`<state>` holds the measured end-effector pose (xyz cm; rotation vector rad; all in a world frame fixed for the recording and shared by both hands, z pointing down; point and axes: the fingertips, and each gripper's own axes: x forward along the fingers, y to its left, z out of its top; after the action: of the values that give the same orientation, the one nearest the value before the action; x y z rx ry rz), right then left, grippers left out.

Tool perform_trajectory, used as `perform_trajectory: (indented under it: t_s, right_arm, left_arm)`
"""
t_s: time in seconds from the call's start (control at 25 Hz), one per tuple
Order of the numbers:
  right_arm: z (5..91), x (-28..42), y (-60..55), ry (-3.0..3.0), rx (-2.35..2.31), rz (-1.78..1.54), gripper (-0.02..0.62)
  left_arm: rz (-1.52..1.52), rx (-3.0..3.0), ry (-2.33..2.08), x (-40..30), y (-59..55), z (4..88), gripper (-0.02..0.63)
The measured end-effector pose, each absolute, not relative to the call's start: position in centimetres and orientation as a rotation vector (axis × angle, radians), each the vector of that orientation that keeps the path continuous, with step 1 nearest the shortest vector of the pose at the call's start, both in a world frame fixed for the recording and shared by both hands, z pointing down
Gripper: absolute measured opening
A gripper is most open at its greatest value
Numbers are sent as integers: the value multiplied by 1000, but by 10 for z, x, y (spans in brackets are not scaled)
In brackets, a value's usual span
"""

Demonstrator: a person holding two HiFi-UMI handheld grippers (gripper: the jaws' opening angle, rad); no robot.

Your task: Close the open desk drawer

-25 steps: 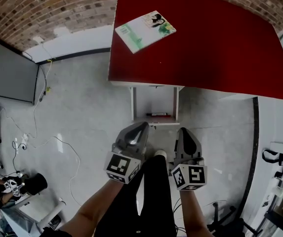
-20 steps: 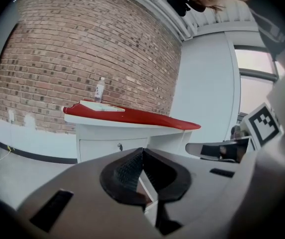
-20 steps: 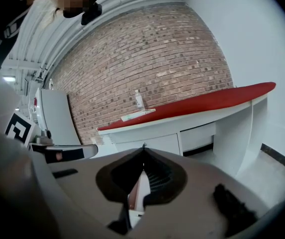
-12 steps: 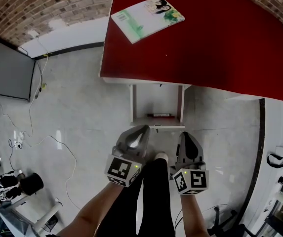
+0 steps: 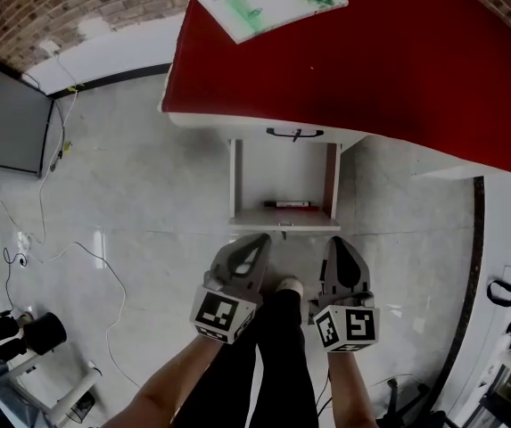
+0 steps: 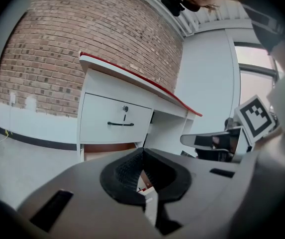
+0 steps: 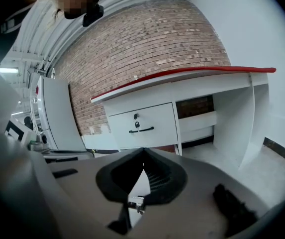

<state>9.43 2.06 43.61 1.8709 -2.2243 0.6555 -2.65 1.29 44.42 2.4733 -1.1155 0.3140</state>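
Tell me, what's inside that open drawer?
A slim red-and-black pen lies near the front of the drawer; the rest of its visible floor is bare. Its back end is covered by the desk above.

the white lower desk drawer (image 5: pixel 284 169) sits pulled out, open.

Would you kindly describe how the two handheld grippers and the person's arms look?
Both the left gripper and right gripper have smooth grey shells tapering to the tips, black ribbed jaw pads, and a cube of black-and-white square markers at the rear. The forearms show no sleeves; the trousers are black.
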Motion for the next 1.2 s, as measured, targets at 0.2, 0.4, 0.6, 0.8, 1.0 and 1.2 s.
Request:
perform_trajectory:
  t_s: [0.2, 0.4, 0.6, 0.8, 1.0, 1.2]
  right_arm:
    - [487, 101, 28, -2188, 1891, 668, 6]
    - [528, 96, 36, -2194, 1844, 639, 6]
    - [571, 92, 43, -2191, 1835, 688, 6]
    - [606, 91, 45, -2184, 1820, 725, 6]
    - [634, 93, 44, -2175, 1793, 748, 6]
    - [657, 92, 38, -2179, 1791, 768, 6]
  left_arm:
    - [319, 2480, -1121, -33, 15, 494, 9]
    - [305, 2481, -1111, -35, 19, 534, 9]
    - [324, 2536, -1049, -25, 29, 569, 9]
    - [352, 2541, -990, -16, 42, 606, 9]
    - [364, 2517, -989, -14, 43, 634, 9]
    - [375, 2492, -984, -16, 35, 656, 9]
